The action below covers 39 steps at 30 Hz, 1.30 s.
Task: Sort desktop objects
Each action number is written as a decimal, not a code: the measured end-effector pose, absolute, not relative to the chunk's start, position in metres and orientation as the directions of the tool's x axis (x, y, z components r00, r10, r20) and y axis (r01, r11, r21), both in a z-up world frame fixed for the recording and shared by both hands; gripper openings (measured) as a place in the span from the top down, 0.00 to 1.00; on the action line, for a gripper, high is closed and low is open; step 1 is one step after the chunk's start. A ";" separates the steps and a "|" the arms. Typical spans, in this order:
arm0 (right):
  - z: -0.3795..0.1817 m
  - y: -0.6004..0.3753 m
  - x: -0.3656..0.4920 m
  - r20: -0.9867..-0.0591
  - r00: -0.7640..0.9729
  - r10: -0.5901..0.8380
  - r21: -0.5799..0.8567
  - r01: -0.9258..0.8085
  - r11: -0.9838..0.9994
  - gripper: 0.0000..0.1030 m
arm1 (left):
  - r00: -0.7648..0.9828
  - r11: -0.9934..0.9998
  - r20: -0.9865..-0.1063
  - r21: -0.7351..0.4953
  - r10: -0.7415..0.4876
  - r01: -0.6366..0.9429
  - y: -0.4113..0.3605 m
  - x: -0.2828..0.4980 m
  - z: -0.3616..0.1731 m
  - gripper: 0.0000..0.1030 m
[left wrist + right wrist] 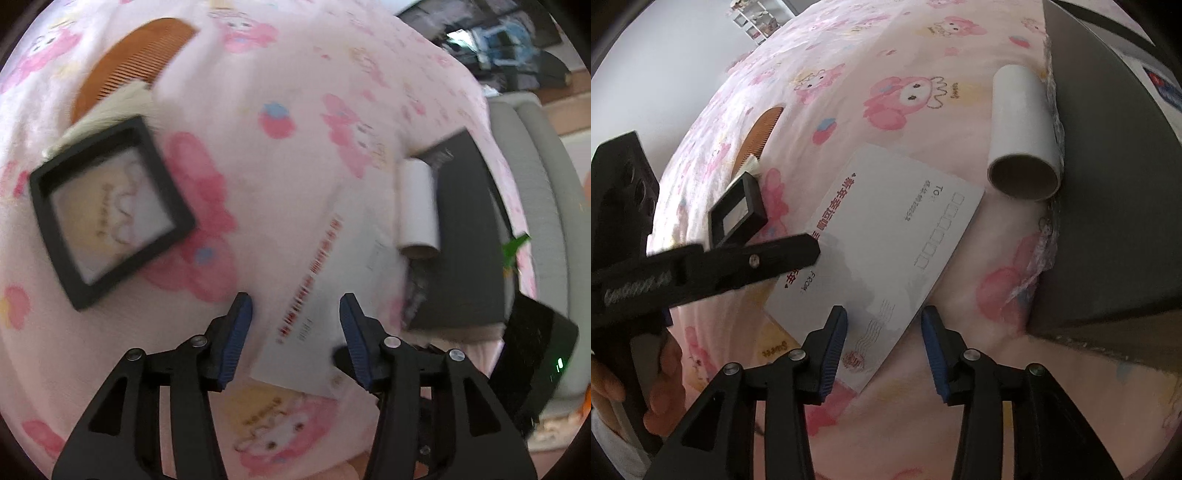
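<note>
A white postcard (886, 236) with red print lies flat on the pink cartoon cloth; it also shows in the left wrist view (325, 295). My right gripper (884, 323) is open, its fingers straddling the card's near corner. My left gripper (295, 306) is open above the card's edge; its arm shows in the right wrist view (738, 266). A black square frame (107, 210) lies left, over a white brush (107, 118) and a brown comb (136, 59). A white roll (417, 210) lies right, against a dark grey box (469, 240).
The dark grey box (1115, 184) with a cardboard edge fills the right side. A grey sofa (546, 206) stands past the table's edge. A black device (539, 354) with a green light sits at the lower right. A shelf (757, 18) stands far off.
</note>
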State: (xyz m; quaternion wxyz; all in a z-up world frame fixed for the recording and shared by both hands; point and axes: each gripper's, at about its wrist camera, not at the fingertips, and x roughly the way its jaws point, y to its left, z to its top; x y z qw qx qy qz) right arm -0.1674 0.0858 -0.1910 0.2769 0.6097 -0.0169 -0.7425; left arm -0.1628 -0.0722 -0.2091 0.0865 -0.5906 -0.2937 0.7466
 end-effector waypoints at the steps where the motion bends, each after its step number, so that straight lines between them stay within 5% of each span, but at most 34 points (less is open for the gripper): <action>1: -0.190 0.088 -0.168 -0.895 -0.103 -0.434 0.367 0.382 -0.848 0.63 | -0.272 -0.813 -0.829 -0.545 0.488 0.204 -0.068 -0.159 -0.208 0.52; 13: -0.197 0.096 -0.171 -0.923 -0.105 -0.370 0.308 0.372 -0.876 0.58 | -0.268 -0.814 -0.834 -0.539 0.482 0.214 -0.068 -0.159 -0.212 0.57; 17: -0.198 0.088 -0.167 -0.922 -0.108 -0.373 0.302 0.401 -0.865 0.53 | -0.262 -0.843 -0.851 -0.507 0.455 0.182 -0.055 -0.164 -0.215 0.70; 39: -0.134 0.108 -0.158 -0.837 -0.198 -0.510 0.400 0.415 -0.818 0.54 | -0.414 -0.819 -0.741 -0.574 0.528 -0.017 -0.045 -0.141 -0.145 0.70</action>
